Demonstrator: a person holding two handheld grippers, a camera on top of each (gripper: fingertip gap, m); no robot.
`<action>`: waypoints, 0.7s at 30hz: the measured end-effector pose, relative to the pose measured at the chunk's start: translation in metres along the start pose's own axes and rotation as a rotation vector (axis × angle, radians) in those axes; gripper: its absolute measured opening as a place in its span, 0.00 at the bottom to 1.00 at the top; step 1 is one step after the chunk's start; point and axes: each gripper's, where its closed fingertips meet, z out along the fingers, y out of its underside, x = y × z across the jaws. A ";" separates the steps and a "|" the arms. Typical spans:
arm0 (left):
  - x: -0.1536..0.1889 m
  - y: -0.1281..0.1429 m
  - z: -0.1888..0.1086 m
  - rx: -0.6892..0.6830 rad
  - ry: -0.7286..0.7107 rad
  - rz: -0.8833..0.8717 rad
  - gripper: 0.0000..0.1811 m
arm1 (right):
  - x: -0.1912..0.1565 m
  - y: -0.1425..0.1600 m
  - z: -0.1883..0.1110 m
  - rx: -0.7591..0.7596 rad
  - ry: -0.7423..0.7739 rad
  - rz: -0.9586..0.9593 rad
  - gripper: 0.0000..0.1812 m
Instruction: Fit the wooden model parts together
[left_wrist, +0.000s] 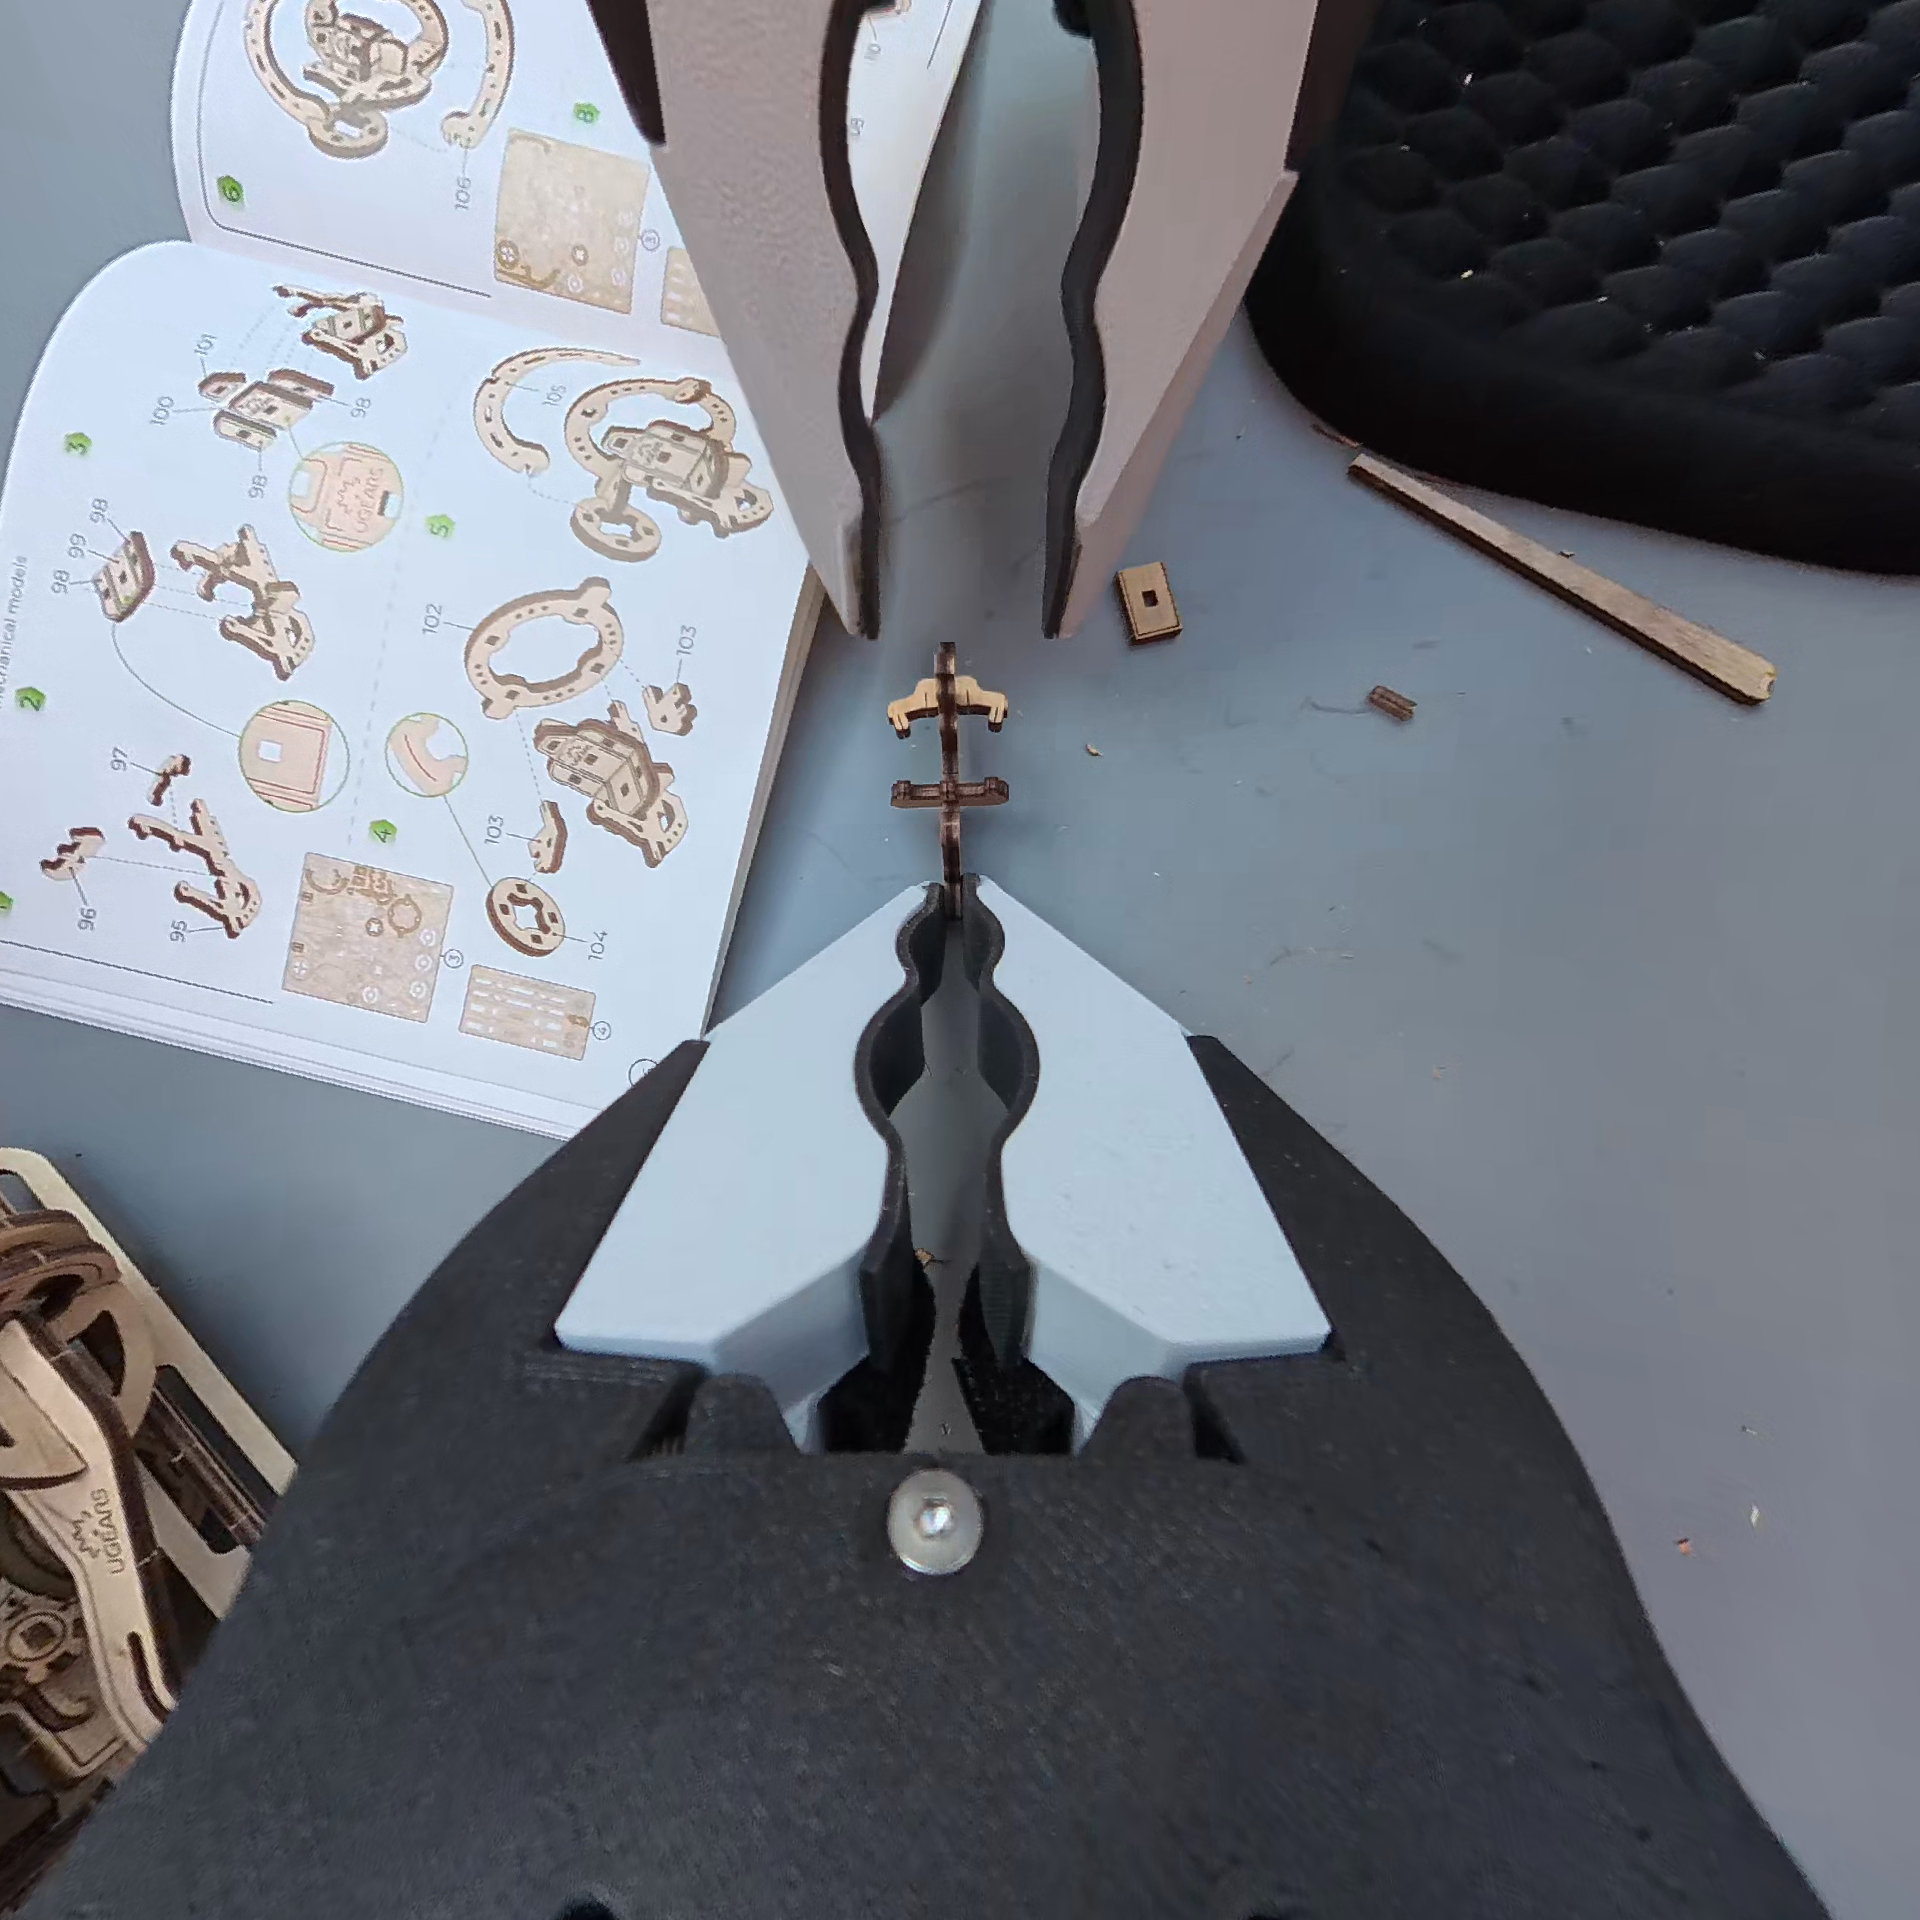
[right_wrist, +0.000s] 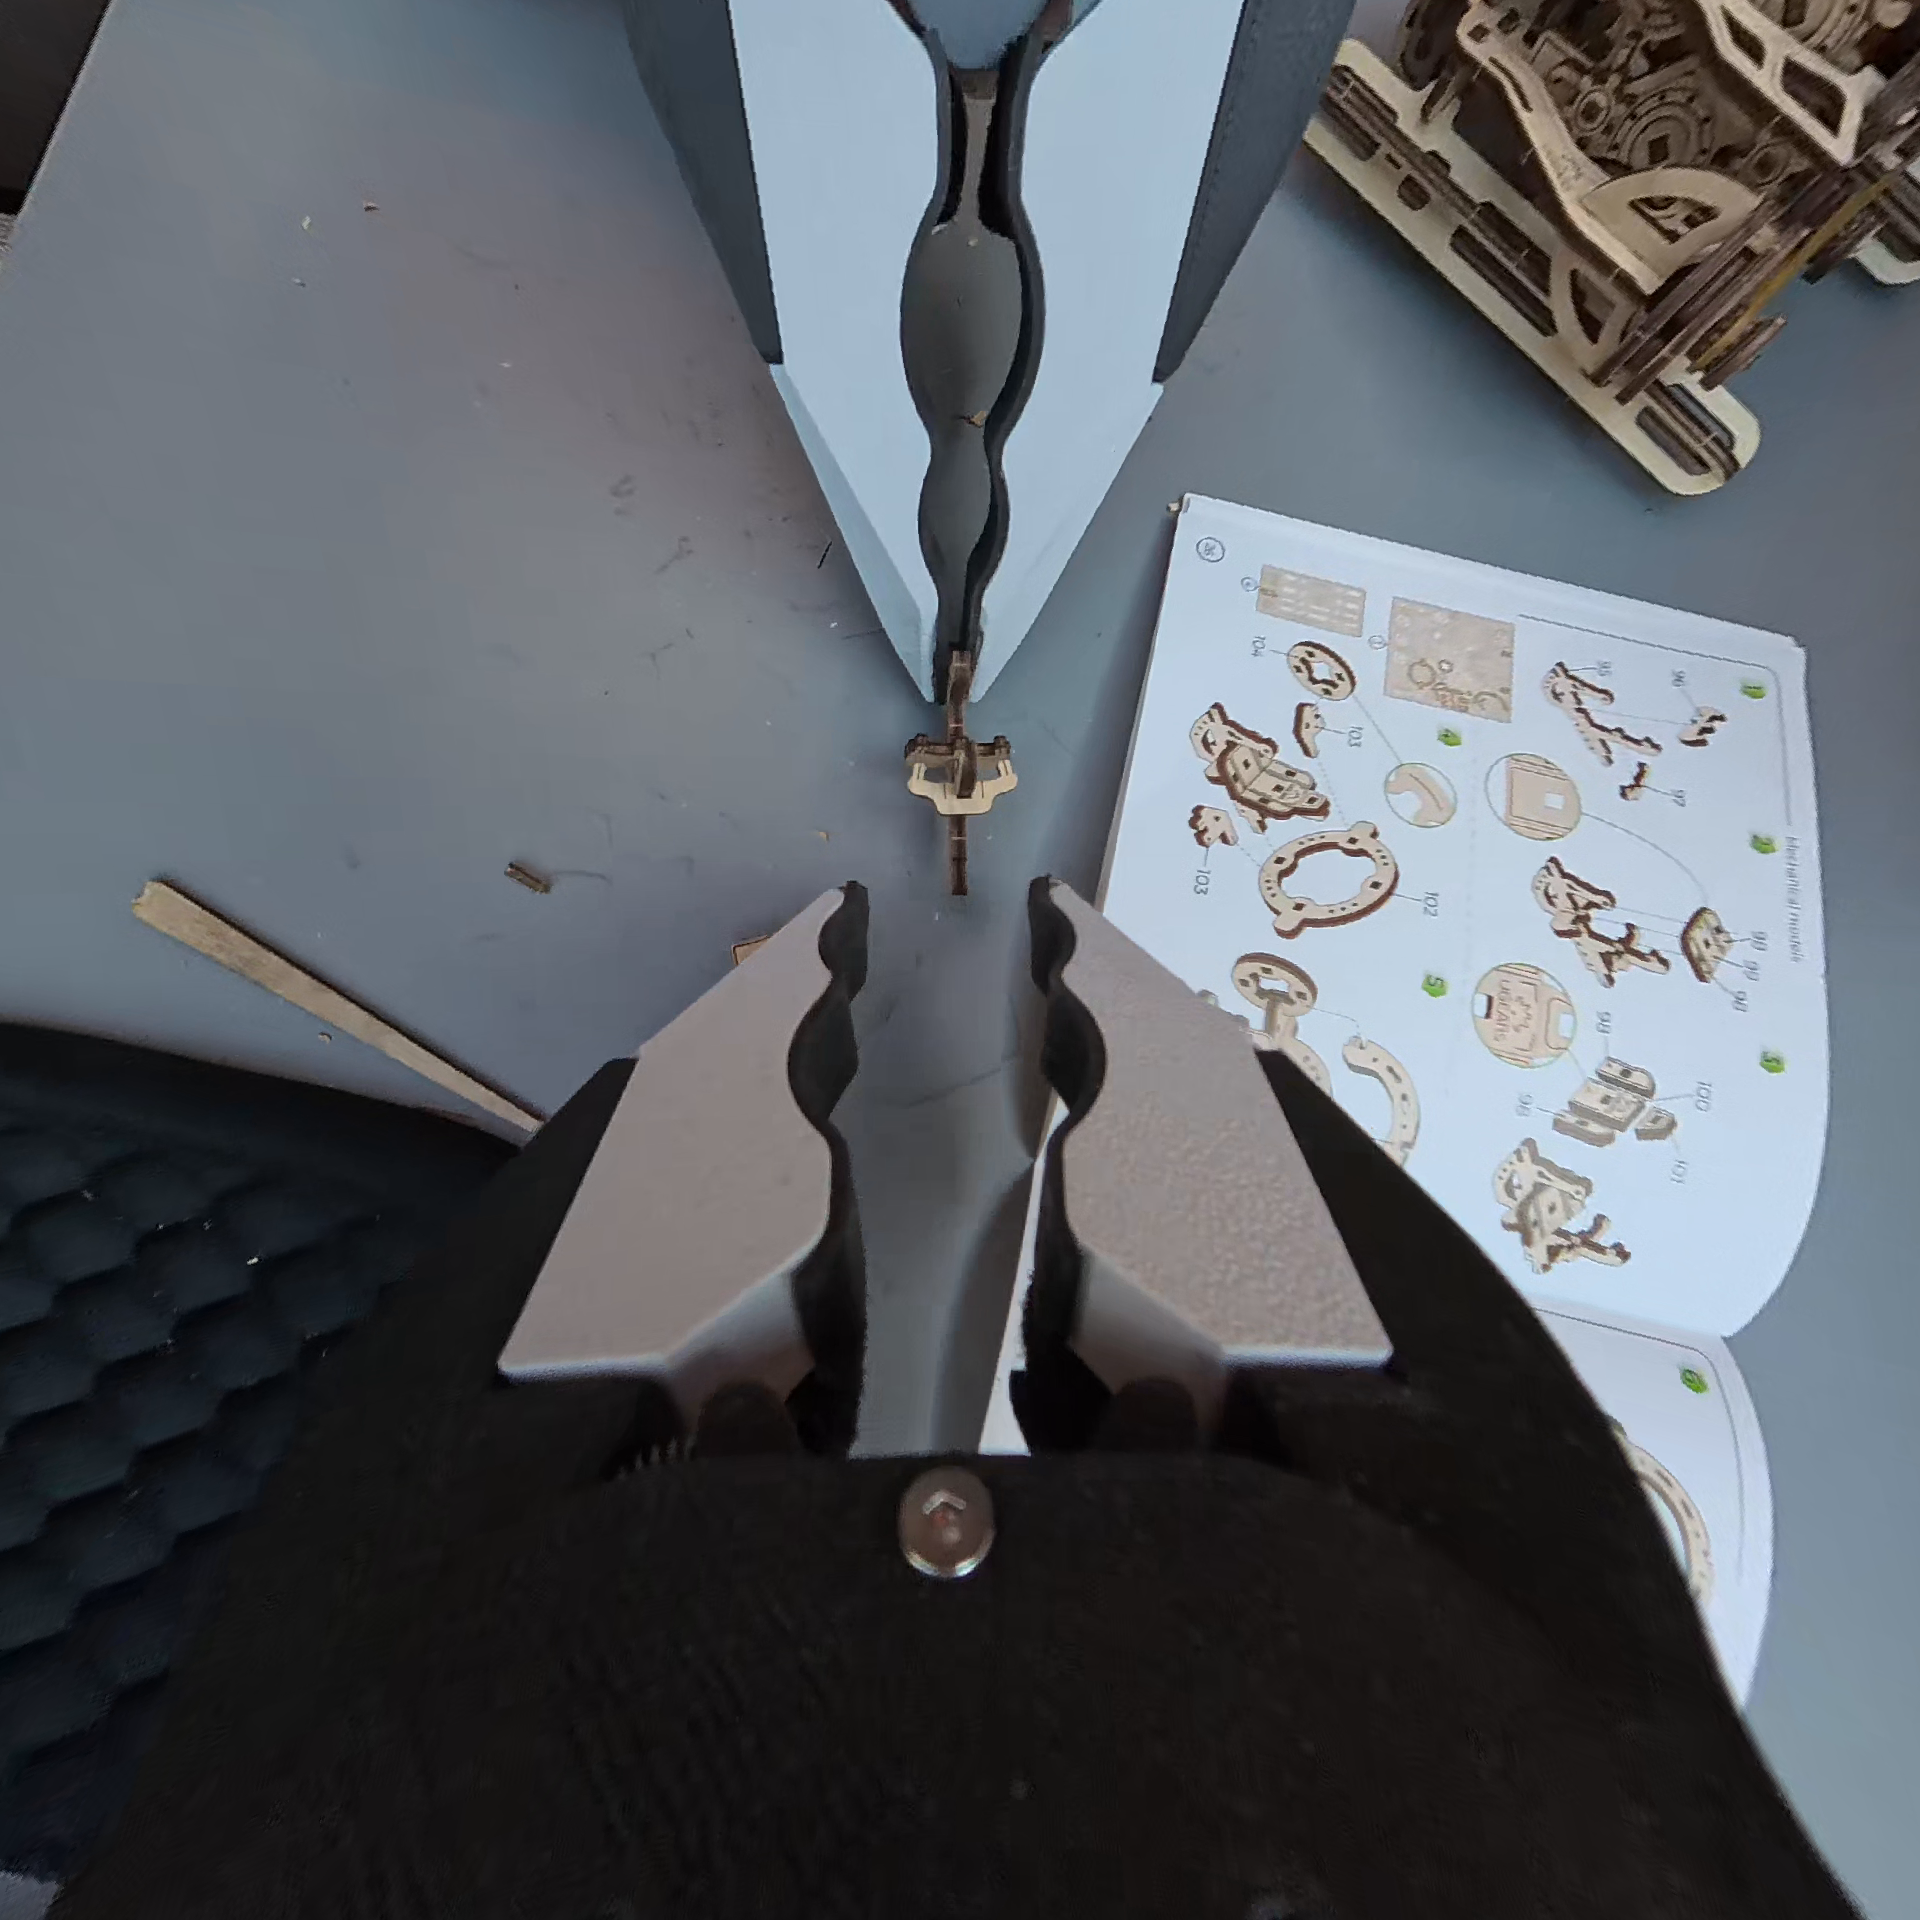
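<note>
— What's closest from where you're standing, on the left side?

— The left gripper (left_wrist: 948, 894), its pale blue fingers pressed together on the end of a thin wooden model part (left_wrist: 948, 748). That part is a narrow strip with two small crosspieces slotted across it, and it sticks straight out past the fingertips, above the grey table (left_wrist: 1455, 987).

— And the other one?

— The right gripper (left_wrist: 961, 623) faces it head-on, grey-white fingers spread apart, nothing between them. Its tips sit just short of the free end of the strip, not touching it. Seen from the right wrist camera, the right gripper (right_wrist: 945, 899) shows the same gap, with the wooden model part (right_wrist: 958, 790) pointing into it and the left gripper (right_wrist: 956, 675) clamped on the far end.

— What's lying around them?

— An open instruction booklet (left_wrist: 312, 623) flat on the table beside the grippers. On the other side, a small rectangular wooden piece (left_wrist: 1148, 603) with a square hole, near the right gripper's fingertip; I can't tell if they touch. A tiny wood offcut (left_wrist: 1390, 703) lies apart from it, then a long wooden strip (left_wrist: 1558, 577) running up to the edge of a black honeycomb-textured mat (left_wrist: 1610, 260).

— Anything farther off?

— A large, part-built wooden model (right_wrist: 1621, 208) on a pale base, beyond the booklet.
</note>
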 end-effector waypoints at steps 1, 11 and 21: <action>0.000 0.000 0.000 0.001 0.000 -0.002 0.00 | 0.000 0.001 0.002 0.002 -0.004 -0.001 0.15; 0.002 -0.001 0.000 0.006 0.014 -0.003 0.00 | 0.001 0.001 0.012 0.010 0.004 -0.011 0.07; 0.000 -0.001 0.002 0.049 0.069 -0.059 0.01 | 0.000 0.005 0.014 0.002 -0.006 -0.012 0.01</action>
